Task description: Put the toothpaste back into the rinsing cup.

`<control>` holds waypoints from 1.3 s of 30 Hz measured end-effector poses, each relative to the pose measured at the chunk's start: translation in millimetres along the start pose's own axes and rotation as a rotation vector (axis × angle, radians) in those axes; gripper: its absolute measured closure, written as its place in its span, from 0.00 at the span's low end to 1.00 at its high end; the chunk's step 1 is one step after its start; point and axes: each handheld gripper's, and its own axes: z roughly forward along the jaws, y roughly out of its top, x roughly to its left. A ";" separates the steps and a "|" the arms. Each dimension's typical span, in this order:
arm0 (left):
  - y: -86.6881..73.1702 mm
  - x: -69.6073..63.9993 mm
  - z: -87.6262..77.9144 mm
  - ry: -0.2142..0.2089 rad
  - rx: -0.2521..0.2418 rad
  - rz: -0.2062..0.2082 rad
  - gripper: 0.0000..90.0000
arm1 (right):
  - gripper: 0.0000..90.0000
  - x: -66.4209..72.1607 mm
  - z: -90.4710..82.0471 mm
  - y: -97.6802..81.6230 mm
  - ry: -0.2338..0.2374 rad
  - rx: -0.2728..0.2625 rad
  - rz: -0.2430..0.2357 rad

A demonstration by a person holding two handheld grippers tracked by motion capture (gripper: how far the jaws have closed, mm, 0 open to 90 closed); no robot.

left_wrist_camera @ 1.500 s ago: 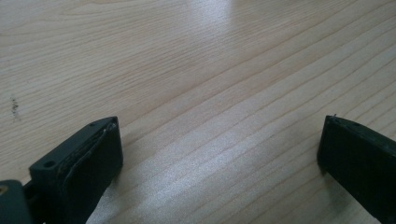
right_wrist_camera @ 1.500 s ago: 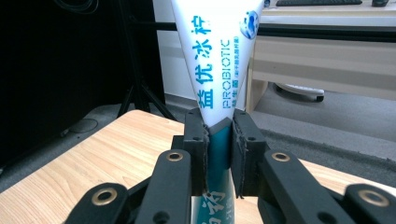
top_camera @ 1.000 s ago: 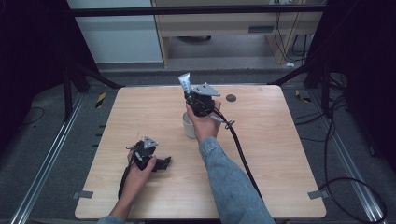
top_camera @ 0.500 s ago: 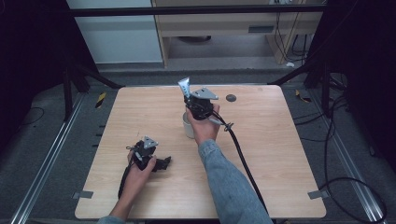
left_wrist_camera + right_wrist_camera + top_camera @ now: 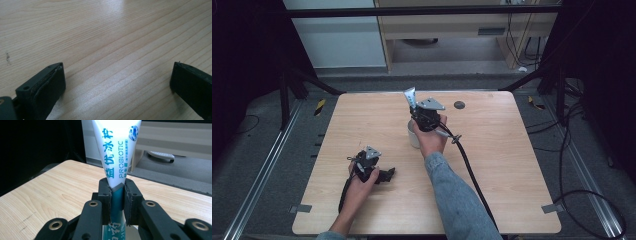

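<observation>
Toothpaste tube (image 5: 115,152) clamped upright in right gripper (image 5: 117,192), above white cup (image 5: 414,136) mid-table (crimped end up). Left gripper (image 5: 384,175) rests wide, empty, near left. Likely placing step; next: lower tube straight into cup.

A light wooden table (image 5: 512,165) carries a white cup (image 5: 413,136) and a small dark disc (image 5: 459,105).
</observation>
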 end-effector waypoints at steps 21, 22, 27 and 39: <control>0.0 0.0 0.0 0.000 0.000 0.000 0.00 | 0.87 -2.8 6.7 -16.5 -0.009 0.040 0.016; 0.0 0.0 0.0 0.000 0.000 0.000 0.00 | 0.87 -2.7 7.1 -16.8 -0.009 0.042 0.017; 0.0 0.0 0.0 0.000 0.000 0.000 0.00 | 0.86 -3.5 7.5 -17.3 -0.005 0.052 0.027; 0.0 0.0 0.0 0.000 0.000 0.000 0.00 | 0.86 -6.7 7.3 -19.0 -0.005 0.067 0.038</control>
